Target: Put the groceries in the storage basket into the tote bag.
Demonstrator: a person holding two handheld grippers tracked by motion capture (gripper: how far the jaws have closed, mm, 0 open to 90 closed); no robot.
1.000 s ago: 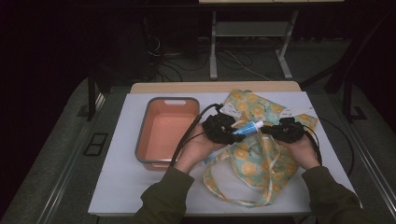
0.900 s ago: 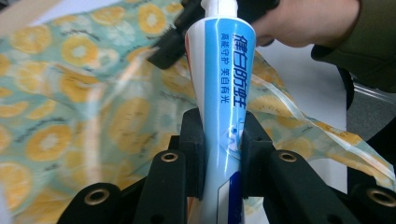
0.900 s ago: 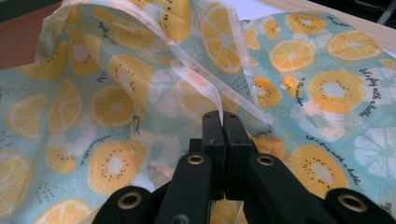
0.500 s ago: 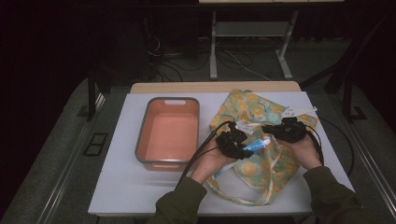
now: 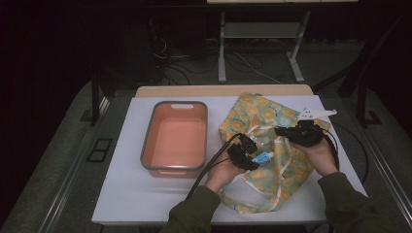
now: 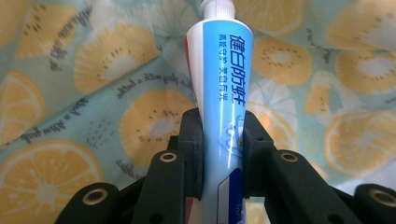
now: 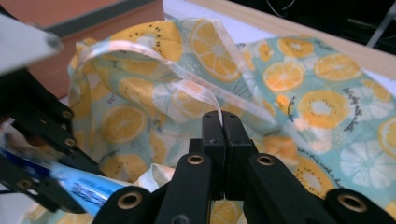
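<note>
Left gripper: black body, two black jaws with blocky square tips, round brass-ringed screw holes along jaw arms; black cable trails toward table edge.
Right gripper: same black build, grey-white three-cornered plate on top, black cable looping behind.
Sleeves: dark olive green, both forearms.

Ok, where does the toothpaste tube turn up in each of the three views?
High view: toothpaste tube sits low centre, in the left claw, over the fruit-print bag.
Left gripper view: tube stands upright in the centre, clamped between that claw's jaws.
Right gripper view: tube is at bottom left, blurred.
Shared landmark: the fruit-print bag lies behind the tube in all three.
</note>
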